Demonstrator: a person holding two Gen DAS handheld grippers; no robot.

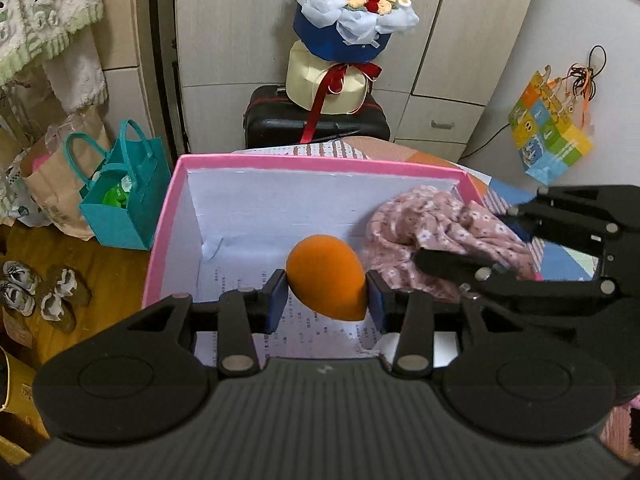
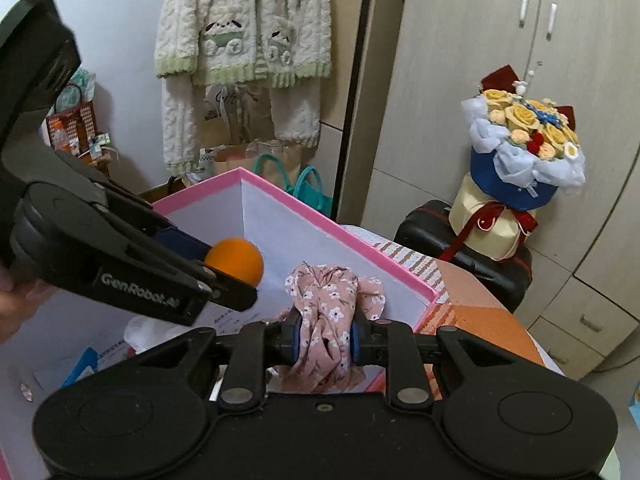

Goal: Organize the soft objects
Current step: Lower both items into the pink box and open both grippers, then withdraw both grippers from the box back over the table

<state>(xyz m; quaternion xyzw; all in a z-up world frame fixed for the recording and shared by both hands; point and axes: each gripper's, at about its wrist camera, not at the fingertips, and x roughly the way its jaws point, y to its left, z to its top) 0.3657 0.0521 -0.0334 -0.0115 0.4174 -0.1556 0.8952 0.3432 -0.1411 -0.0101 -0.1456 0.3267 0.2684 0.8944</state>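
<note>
My left gripper is shut on an orange egg-shaped sponge and holds it above the inside of a pink box with white walls. The sponge and the left gripper also show in the right wrist view. My right gripper is shut on a bunched pink floral cloth over the box's right part, near its pink rim. In the left wrist view the cloth hangs from the right gripper at the box's right side.
Printed paper lines the box floor. A teal bag and shoes sit on the floor at left. A black suitcase with a flower bouquet stands behind. A patterned bed cover lies under the box.
</note>
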